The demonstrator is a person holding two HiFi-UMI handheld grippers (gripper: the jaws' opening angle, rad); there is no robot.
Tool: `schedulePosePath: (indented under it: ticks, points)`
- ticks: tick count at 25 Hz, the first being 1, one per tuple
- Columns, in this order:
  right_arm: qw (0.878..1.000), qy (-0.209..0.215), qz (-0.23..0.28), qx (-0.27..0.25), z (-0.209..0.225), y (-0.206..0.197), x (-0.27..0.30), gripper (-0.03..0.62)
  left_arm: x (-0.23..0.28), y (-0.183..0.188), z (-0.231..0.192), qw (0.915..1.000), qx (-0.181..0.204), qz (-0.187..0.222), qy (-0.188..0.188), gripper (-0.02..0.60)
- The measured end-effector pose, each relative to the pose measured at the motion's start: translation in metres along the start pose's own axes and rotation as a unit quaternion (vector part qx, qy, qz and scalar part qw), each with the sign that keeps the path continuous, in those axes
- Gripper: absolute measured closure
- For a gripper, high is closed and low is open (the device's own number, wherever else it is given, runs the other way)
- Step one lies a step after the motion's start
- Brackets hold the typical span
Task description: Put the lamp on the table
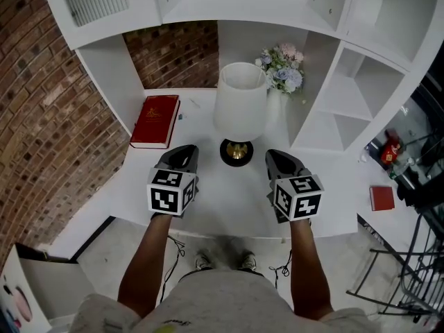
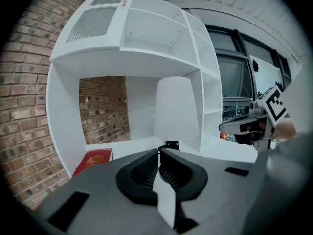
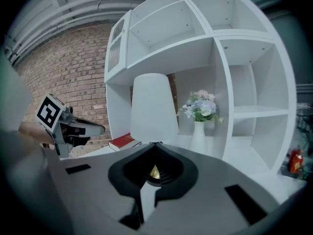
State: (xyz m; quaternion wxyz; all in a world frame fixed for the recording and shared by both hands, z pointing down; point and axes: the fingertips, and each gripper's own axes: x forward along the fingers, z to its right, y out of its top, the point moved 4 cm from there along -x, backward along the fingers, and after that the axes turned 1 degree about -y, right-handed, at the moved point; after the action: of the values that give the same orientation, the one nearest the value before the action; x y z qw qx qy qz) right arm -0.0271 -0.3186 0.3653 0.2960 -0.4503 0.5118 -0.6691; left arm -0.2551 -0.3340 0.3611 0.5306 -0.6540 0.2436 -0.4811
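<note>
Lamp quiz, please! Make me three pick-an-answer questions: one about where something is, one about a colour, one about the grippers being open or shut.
1. Where is the red book?
A) on the top shelf
B) on the table, left of the lamp
C) on the floor

2. What colour is the lamp's shade?
A) white
B) green
C) black

3. How are the left gripper and right gripper?
A) both wide open
B) both squeezing the lamp
C) both shut, holding nothing

1 B: the head view shows it there.
2 A: the shade is white in every view.
3 C: each gripper view shows jaw tips together, nothing between.
</note>
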Motion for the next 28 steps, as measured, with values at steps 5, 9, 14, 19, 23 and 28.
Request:
schedulePosePath:
  ticks: [5, 9, 14, 19, 23, 28]
  points:
    - [1.0, -0.005, 0.007, 0.0, -0.0017, 0.0039, -0.0004, 0.591, -0.0027, 0.0049, -0.0022, 0.9999, 0.01, 0.003, 0.005, 0.58]
    - [1.0, -0.004, 0.011, -0.005, -0.0053, 0.0067, -0.0001, 0.591, -0.0029, 0.0071, -0.0009, 0.9999, 0.009, 0.006, 0.0, 0.584]
    - [1.0, -0.003, 0.012, -0.007, -0.0079, 0.0091, -0.0007, 0.591, -0.0043, 0.009, 0.0001, 0.9999, -0.001, 0.01, -0.005, 0.583]
    - [1.0, -0.003, 0.014, -0.007, -0.0097, 0.0092, -0.0003, 0.591, -0.0041, 0.0093, 0.0002, 0.9999, -0.002, 0.009, -0.006, 0.584]
    - [1.0, -0.003, 0.015, -0.005, -0.0096, 0.0087, -0.0017, 0.591, -0.0053, 0.008, 0.0016, 1.0, -0.004, 0.006, -0.005, 0.584]
    - [1.0, -0.004, 0.016, -0.002, -0.009, 0.0077, -0.0044, 0.591, -0.0065, 0.0073, 0.004, 1.0, -0.002, 0.007, -0.004, 0.584]
